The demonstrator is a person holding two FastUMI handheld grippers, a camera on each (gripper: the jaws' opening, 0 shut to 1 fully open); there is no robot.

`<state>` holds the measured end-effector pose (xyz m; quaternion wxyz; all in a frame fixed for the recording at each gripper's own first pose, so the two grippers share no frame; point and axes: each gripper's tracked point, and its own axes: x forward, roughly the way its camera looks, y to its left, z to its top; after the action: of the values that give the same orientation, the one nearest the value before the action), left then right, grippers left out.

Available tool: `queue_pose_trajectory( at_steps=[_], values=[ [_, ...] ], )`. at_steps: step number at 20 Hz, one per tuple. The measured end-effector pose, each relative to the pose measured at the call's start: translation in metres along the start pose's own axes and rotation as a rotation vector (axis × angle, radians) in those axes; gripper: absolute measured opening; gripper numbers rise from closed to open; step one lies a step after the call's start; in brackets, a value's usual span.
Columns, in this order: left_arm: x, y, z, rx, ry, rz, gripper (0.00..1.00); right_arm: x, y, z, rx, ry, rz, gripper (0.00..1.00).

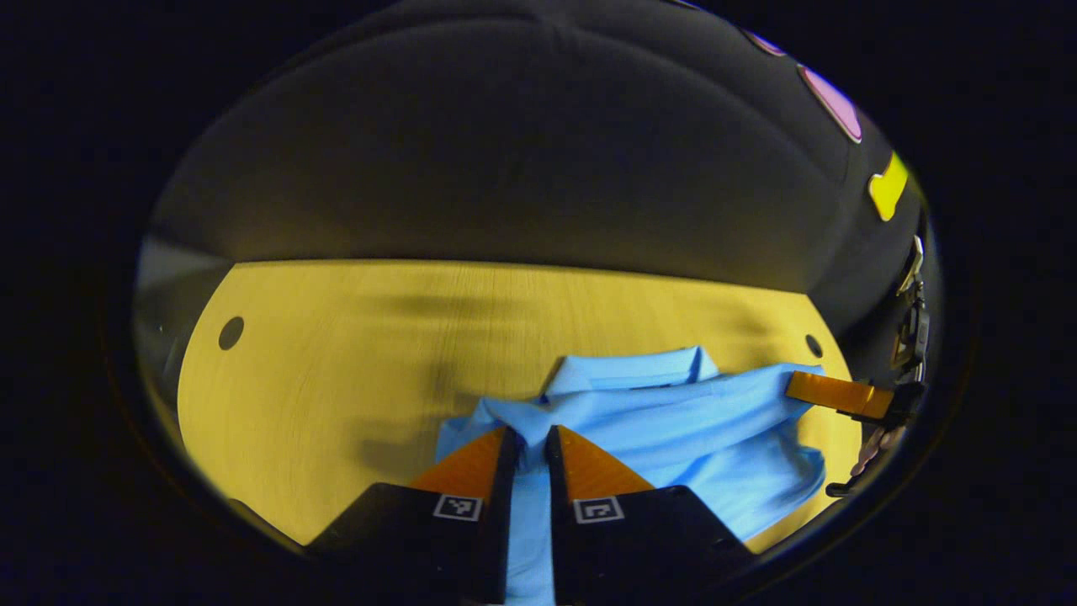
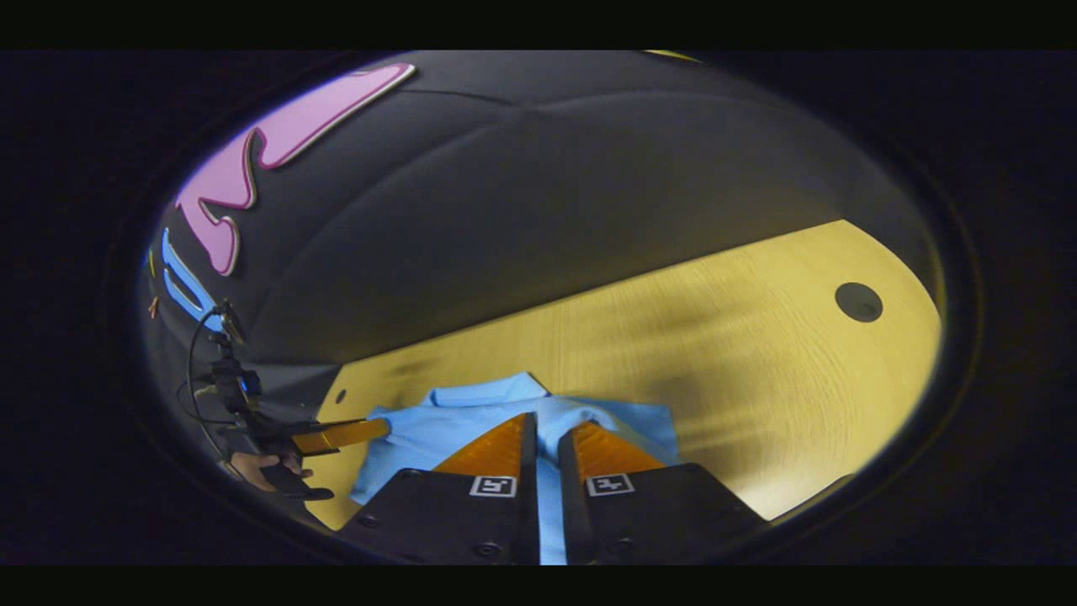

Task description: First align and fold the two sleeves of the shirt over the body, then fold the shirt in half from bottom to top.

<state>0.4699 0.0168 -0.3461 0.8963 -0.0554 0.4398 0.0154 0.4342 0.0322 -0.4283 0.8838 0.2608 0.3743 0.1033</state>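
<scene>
A light blue shirt [image 1: 673, 421] lies bunched on the yellow wooden table [image 1: 336, 353], its collar [image 1: 627, 370] toward the far side. In the left gripper view my left gripper [image 1: 532, 434] is shut on a fold of the blue cloth, which runs down between its fingers. My right gripper [image 1: 801, 386] pinches the shirt's right edge. In the right gripper view my right gripper [image 2: 549, 423] is shut on the shirt [image 2: 437, 438], cloth passing between its fingers. The left gripper [image 2: 377, 430] meets the shirt's left edge there, held by a hand [image 2: 261, 467].
The table [image 2: 757, 353] has round cable holes [image 1: 230, 332] [image 2: 858, 301] near its corners. Black cloth walls stand close behind the table's far edge. A stand with cables [image 2: 223, 370] rises at the left of the right gripper view.
</scene>
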Motion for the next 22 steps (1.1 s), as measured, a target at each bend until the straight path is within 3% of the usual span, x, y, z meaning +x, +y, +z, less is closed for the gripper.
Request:
queue_pose_trajectory(
  at_steps=[1,4,5,6,7,8,9,10,11,12,15,22],
  values=[
    [-0.006,0.002,0.006,0.003,0.0,0.008,0.4,0.0,-0.004,-0.002,-0.005,0.009,-0.003,0.2],
    [-0.016,0.007,0.015,0.044,-0.052,0.027,0.71,-0.005,-0.011,0.001,-0.024,0.004,-0.023,0.85],
    [-0.022,0.006,0.02,0.055,-0.077,0.032,0.81,-0.01,-0.012,0.003,-0.044,-0.005,-0.027,0.89],
    [-0.029,0.002,0.023,0.061,-0.102,0.026,0.87,-0.015,-0.011,0.006,-0.076,-0.013,-0.026,0.91],
    [-0.041,-0.004,0.03,0.058,-0.141,0.01,0.88,-0.027,-0.008,0.009,-0.12,-0.027,-0.028,0.85],
    [-0.057,-0.01,0.038,0.054,-0.178,-0.006,0.88,-0.036,-0.007,0.013,-0.171,-0.041,-0.037,0.87],
    [-0.074,-0.013,0.044,0.057,-0.217,-0.013,0.89,-0.048,-0.003,0.02,-0.219,-0.067,-0.038,0.97],
    [-0.091,-0.014,0.05,0.064,-0.257,-0.013,0.89,-0.061,0.002,0.028,-0.262,-0.097,-0.038,0.89],
    [-0.108,-0.018,0.056,0.069,-0.292,-0.017,0.89,-0.075,0.008,0.035,-0.298,-0.128,-0.044,0.9],
    [-0.128,-0.023,0.059,0.077,-0.322,-0.019,0.89,-0.089,0.013,0.043,-0.328,-0.159,-0.048,0.98],
    [-0.191,-0.035,0.065,0.116,-0.423,-0.024,0.89,-0.133,0.039,0.067,-0.411,-0.262,-0.056,0.98],
    [-0.355,-0.061,0.058,0.149,-0.663,-0.06,0.89,-0.279,0.111,0.09,-0.537,-0.538,-0.112,0.98]
  ],
)
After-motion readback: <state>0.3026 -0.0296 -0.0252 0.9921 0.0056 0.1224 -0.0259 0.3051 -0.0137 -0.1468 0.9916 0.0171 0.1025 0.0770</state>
